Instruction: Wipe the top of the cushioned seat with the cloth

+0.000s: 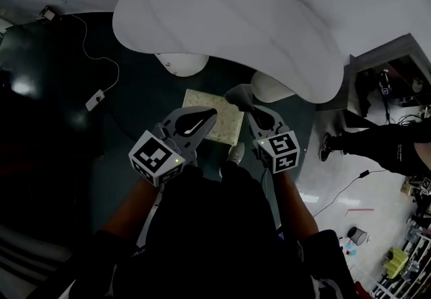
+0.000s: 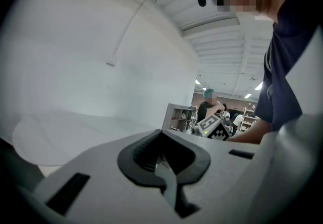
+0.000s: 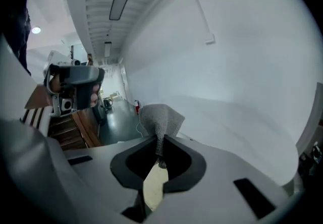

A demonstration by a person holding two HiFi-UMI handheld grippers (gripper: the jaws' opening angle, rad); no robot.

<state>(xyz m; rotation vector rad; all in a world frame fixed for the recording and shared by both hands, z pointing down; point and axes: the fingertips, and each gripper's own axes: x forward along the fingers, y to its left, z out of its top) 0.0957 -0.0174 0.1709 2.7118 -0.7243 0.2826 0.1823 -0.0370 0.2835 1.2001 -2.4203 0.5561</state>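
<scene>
Pressing flat onto the pale square cushioned seat (image 1: 229,122) is advised for the grey knitted cloth (image 3: 159,117) pinched by the fingers of the right gripper (image 3: 159,153), those of the left gripper (image 2: 164,158) being closed and empty.

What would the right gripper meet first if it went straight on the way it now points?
Probably the white table: beyond the cloth shut in the right gripper, its pale edge lies ahead, while the cushioned seat sits lower. Depth is unclear.
</scene>
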